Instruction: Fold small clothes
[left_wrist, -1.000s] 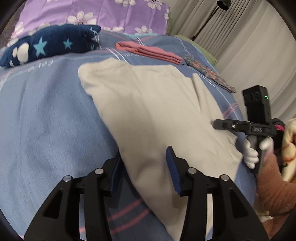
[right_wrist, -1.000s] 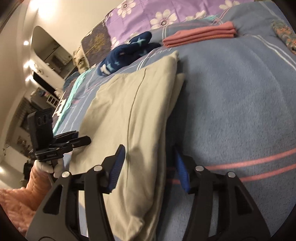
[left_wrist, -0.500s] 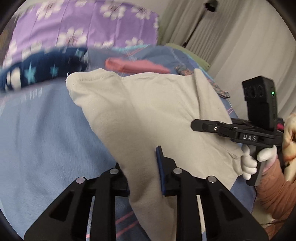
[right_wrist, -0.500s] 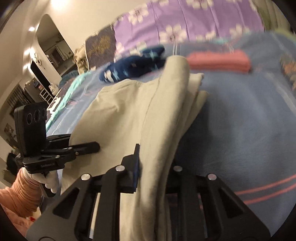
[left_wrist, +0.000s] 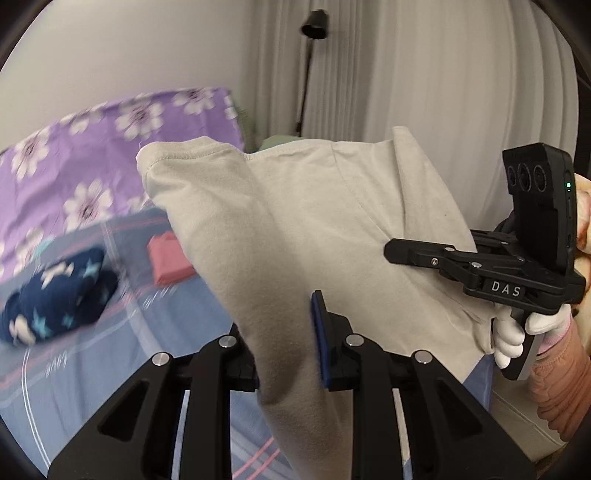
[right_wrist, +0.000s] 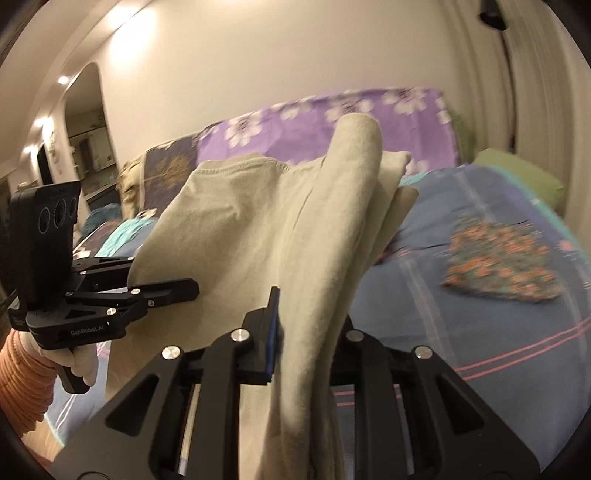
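Note:
A beige garment (left_wrist: 295, 221) is lifted off the blue bed and hangs between both grippers, its far edge raised. My left gripper (left_wrist: 284, 332) is shut on its near left edge. My right gripper (right_wrist: 306, 332) is shut on its near right edge, where several layers of the beige garment (right_wrist: 288, 229) bunch together. The right gripper also shows in the left wrist view (left_wrist: 417, 254), and the left gripper shows in the right wrist view (right_wrist: 173, 288).
On the blue bedspread (left_wrist: 92, 354) lie a navy star-print bundle (left_wrist: 55, 302) and a folded pink garment (left_wrist: 170, 258). A floral patterned piece (right_wrist: 498, 262) lies on the bed at right. A purple flowered pillow (right_wrist: 332, 122) and a floor lamp (left_wrist: 306, 70) stand behind.
Both grippers closed on the beige garment's near edges and lifted it up off the bed; the garment now hangs in the air and the views tilted upward.

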